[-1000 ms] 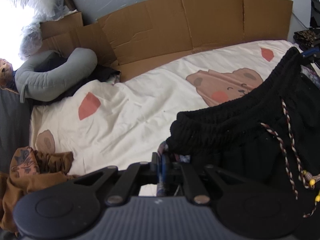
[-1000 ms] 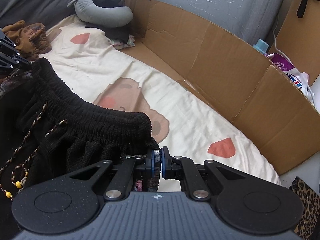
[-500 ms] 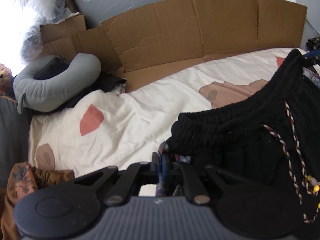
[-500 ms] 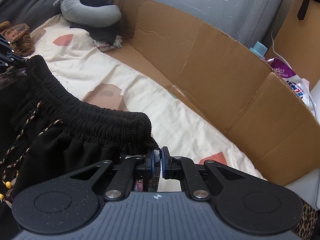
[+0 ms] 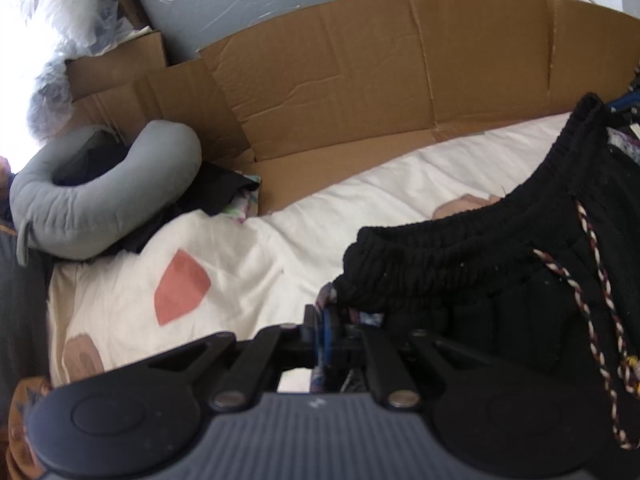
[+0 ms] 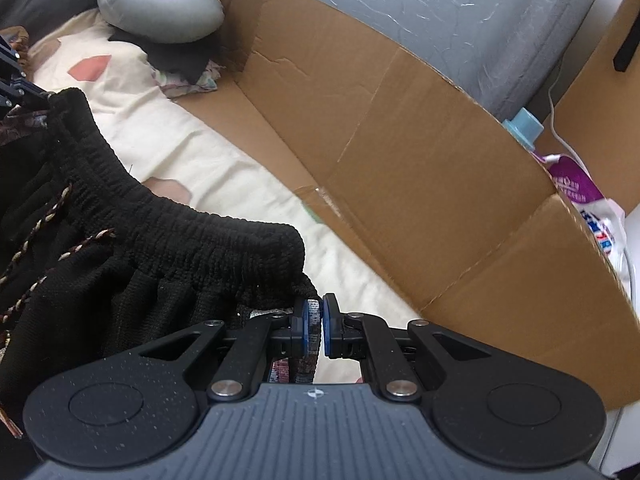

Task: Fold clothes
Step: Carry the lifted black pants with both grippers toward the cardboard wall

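Note:
Black shorts (image 5: 500,264) with an elastic waistband and a braided drawstring (image 5: 592,264) hang stretched between both grippers above the bed. My left gripper (image 5: 334,320) is shut on one end of the waistband, where a patterned lining shows. My right gripper (image 6: 316,328) is shut on the other end of the shorts (image 6: 180,248), also pinching patterned lining. The drawstring (image 6: 44,216) dangles down the front. Each gripper shows at the far edge of the other view.
A cream bedsheet (image 5: 224,264) with bear and red patches lies below. Flattened cardboard (image 5: 380,80) lines the far side. A grey neck pillow (image 5: 100,192) sits on dark clothes at the far left. A brown garment (image 5: 20,408) lies at the left edge. A detergent bag (image 6: 580,192) stands behind the cardboard.
Both grippers have moved forward toward the cardboard with the shorts still held; the bear print has slid under the waistband and the cardboard looms larger.

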`<control>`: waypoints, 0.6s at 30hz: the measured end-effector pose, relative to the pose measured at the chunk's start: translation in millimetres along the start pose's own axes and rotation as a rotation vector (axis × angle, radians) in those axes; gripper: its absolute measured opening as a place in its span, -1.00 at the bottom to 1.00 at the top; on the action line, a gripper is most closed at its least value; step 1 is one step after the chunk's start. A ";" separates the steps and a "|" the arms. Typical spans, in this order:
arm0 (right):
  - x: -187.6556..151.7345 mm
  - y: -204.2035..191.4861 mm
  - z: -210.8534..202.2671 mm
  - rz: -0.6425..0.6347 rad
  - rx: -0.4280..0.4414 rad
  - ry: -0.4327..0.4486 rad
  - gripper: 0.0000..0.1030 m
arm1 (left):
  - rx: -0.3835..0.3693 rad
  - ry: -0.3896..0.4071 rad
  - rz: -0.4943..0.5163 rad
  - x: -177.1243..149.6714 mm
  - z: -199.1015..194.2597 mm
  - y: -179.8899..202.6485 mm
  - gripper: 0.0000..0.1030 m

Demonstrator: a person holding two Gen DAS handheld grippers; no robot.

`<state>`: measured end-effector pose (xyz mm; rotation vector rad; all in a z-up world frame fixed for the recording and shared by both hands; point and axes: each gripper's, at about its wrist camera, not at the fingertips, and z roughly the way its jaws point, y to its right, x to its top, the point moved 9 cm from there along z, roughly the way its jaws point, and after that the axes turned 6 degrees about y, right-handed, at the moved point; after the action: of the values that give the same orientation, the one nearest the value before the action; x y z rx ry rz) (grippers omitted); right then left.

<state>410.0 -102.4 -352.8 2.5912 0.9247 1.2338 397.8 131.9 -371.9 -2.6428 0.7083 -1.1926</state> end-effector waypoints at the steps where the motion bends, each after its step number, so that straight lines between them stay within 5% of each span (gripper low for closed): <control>1: 2.6 1.8 4.4 -0.006 -0.004 -0.003 -0.91 | 0.003 -0.001 -0.004 1.7 4.0 -1.7 -0.95; 18: 37.1 17.6 74.2 -0.082 -0.041 -0.038 -0.91 | 0.051 -0.031 -0.053 23.1 64.5 -26.2 -0.95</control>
<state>491.0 -84.7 -370.8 2.5098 0.9780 1.1661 468.1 140.5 -391.1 -2.6476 0.5983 -1.1641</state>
